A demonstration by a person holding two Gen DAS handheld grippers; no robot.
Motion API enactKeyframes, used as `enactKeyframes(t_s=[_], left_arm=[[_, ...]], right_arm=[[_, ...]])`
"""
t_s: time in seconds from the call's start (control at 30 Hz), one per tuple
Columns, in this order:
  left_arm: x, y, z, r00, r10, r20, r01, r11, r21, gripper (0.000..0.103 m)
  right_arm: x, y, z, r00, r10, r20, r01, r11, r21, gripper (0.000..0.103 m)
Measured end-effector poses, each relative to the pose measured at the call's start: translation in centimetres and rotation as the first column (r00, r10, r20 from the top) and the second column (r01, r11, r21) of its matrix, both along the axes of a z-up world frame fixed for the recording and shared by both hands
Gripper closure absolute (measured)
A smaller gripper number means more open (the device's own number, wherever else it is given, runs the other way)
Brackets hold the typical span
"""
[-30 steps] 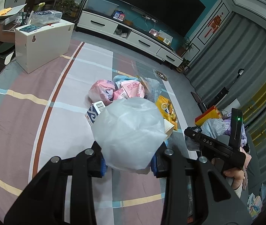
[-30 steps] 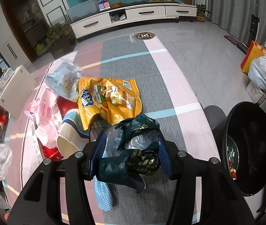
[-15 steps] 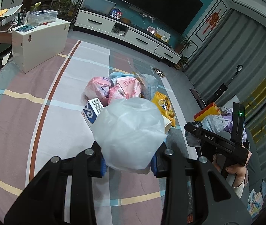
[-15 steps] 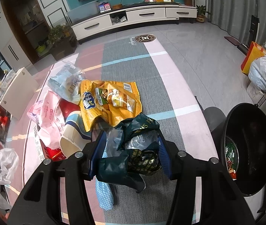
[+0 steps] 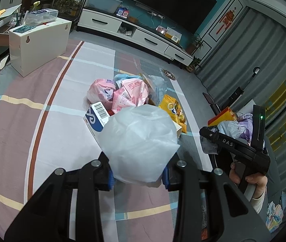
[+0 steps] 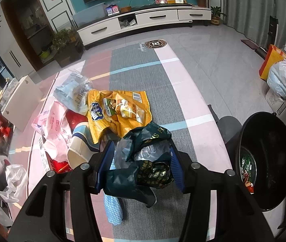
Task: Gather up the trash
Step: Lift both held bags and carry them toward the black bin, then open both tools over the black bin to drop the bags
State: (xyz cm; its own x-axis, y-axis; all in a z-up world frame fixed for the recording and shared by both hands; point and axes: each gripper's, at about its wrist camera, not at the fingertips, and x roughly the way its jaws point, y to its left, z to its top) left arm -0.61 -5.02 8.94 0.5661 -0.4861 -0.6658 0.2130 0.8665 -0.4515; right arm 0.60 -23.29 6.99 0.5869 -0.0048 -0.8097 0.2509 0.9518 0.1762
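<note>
Your left gripper is clamped on a white plastic bag, its jaws drawn close against the crumpled film; the bag bulges up and forward from between the blue pads. Your right gripper is closed at about mid-width on a dark green wrapper bunched with some clear film, and the pads press it from both sides.

Ahead of the left gripper, just past the bag, lies the trash pile on the striped rug: pink packets, a blue and white carton and a yellow snack bag. In the right wrist view that yellow bag lies flat just beyond the fingertips, with a paper cup on its side to the left of it.

The black bin stands to the right of your right gripper, close by, mouth open and with a little rubbish at the bottom. Between that gripper and the bin's rim the rug is bare. A strip of bubble wrap lies on the rug beneath the right gripper.

Far ahead the rug ends at grey floor before the TV cabinet. Left of your left gripper the rug lies open up to a white box.
</note>
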Motion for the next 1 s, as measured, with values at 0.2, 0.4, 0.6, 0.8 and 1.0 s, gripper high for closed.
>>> enactKeyframes(t_s=[0.2,0.4,0.6,0.8,1.0], left_arm=[[0.0,-0.2,0.0,1.0,-0.005,0.001,0.005,1.0,0.003,0.068],[0.0,-1.0,0.3,1.0,-0.015,0.011,0.015,1.0,0.017,0.068],[0.0,-4.1,0.9,0.999,-0.049,0.024,0.048,0.998,0.046,0.068],[-0.1,-9.4,1.1,0.991,-0.131,0.032,0.13,0.991,0.036,0.068],[-0.6,-15.7,1.1,0.975,-0.218,0.049,0.215,0.974,0.073,0.068]], right_arm=[[0.0,0.0,0.1,1.0,0.0,0.001,0.0,1.0,0.003,0.05],[-0.3,-0.5,1.4,1.0,0.0,0.017,0.0,1.0,0.026,0.05],[-1.4,-1.4,3.6,0.997,-0.003,0.075,0.0,0.999,0.039,0.05],[-2.9,-3.8,5.3,0.992,-0.039,0.122,0.033,0.998,0.052,0.05],[-4.9,-7.4,6.7,0.979,-0.116,0.166,0.106,0.992,0.067,0.05]])
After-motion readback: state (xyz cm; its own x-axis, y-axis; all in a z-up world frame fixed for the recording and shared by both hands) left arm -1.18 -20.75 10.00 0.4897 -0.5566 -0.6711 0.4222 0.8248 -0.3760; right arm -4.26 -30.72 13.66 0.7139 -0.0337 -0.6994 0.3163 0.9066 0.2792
